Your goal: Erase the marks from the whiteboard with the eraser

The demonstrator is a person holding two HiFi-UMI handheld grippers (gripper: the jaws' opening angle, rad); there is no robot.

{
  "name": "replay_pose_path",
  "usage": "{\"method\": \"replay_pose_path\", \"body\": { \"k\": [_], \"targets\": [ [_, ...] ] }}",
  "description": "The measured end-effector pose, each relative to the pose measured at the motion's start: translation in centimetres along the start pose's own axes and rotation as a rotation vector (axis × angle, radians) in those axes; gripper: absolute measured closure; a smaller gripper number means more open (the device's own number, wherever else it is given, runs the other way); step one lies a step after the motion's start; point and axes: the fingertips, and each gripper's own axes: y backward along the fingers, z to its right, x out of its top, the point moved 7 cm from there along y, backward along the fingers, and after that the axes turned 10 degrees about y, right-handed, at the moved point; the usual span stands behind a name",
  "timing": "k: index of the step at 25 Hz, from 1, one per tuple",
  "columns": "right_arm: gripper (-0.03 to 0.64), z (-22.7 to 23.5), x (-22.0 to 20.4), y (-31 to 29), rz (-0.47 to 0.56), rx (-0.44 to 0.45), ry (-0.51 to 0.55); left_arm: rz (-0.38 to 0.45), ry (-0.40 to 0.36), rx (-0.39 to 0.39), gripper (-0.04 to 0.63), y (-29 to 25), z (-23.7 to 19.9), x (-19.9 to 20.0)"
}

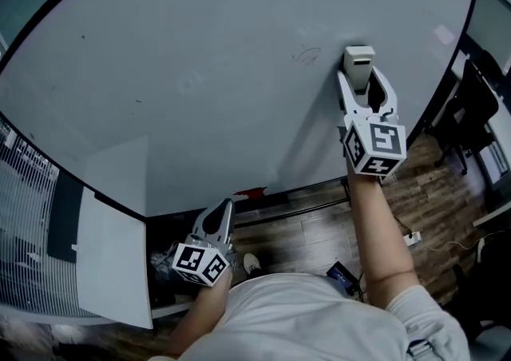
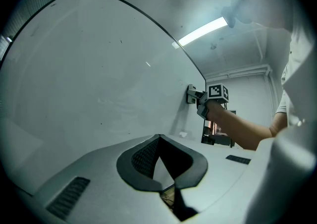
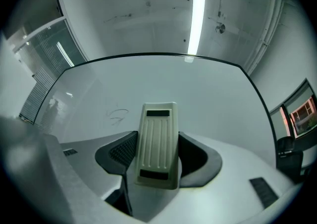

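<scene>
Right gripper view: the right tool (image 3: 158,161) has its jaws closed on a cream, ribbed eraser (image 3: 157,134), which stands between the dark pads and juts forward toward the whiteboard (image 3: 208,99). Head view: the eraser meets the whiteboard's surface in its right half, just to the right of a faint grey scribble (image 1: 306,54), with a gap of clean board between the two. The person's forearm (image 1: 375,224) reaches up from below the whiteboard's lower edge to this tool. The left tool (image 1: 217,220) hangs low, under the whiteboard's lower edge and apart from its surface; the left gripper view shows its jaws drawn together at the tips with nothing held between them. A small red object (image 1: 251,192) lies at the whiteboard's lower edge, just right of the left tool. Wooden floor (image 1: 319,232) shows below the whiteboard, and a ceiling light strip (image 3: 196,20) runs above its top edge.
</scene>
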Motion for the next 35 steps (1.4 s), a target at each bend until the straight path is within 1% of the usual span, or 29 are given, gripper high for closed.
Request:
{"method": "replay_pose_path", "body": {
  "k": [5, 12, 15, 17, 20, 23, 26, 29, 35],
  "targets": [
    [0.365, -7.1, 1.7, -0.2, 0.03, 0.081, 0.038, 0.012, 0.0, 0.018, 0.589, 1.2, -0.6, 0.4],
    [0.365, -16.8, 2.7, -0.1, 0.034, 0.235, 0.098, 0.022, 0.007, 0.062, 0.589, 3.0, -1.6, 0.6],
    [0.365, -19.8, 2.7, 0.0, 0.035, 0.292, 0.094, 0.028, 0.014, 0.082, 0.589, 3.7, -2.0, 0.9],
    [0.365, -20.6, 2.7, 0.1, 0.038, 0.308, 0.085, 0.036, 0.012, 0.088, 0.589, 4.0, -2.2, 0.8],
    [0.365, -20.3, 2.6, 0.5, 0.048, 0.313, 0.082, 0.037, 0.006, 0.093, 0.589, 4.2, -2.3, 0.7],
    [0.365, -18.3, 1.6, 0.7, 0.045, 0.28, 0.062, 0.028, 0.007, 0.096, 0.589, 3.9, -2.3, 0.8],
    [0.365, -15.1, 0.1, 0.9, 0.03, 0.235, 0.039, 0.013, 0.006, 0.085, 0.589, 3.0, -2.2, 0.7],
    [0.365, -11.3, -1.9, 1.4, 0.022, 0.208, 0.011, -0.004, 0.004, 0.071, 0.589, 1.9, -1.7, 0.6],
    [0.365, -3.9, -6.9, 2.7, -0.016, 0.127, 0.014, -0.036, -0.003, 0.025, 0.589, -0.4, -1.1, -0.1]
  ]
}}
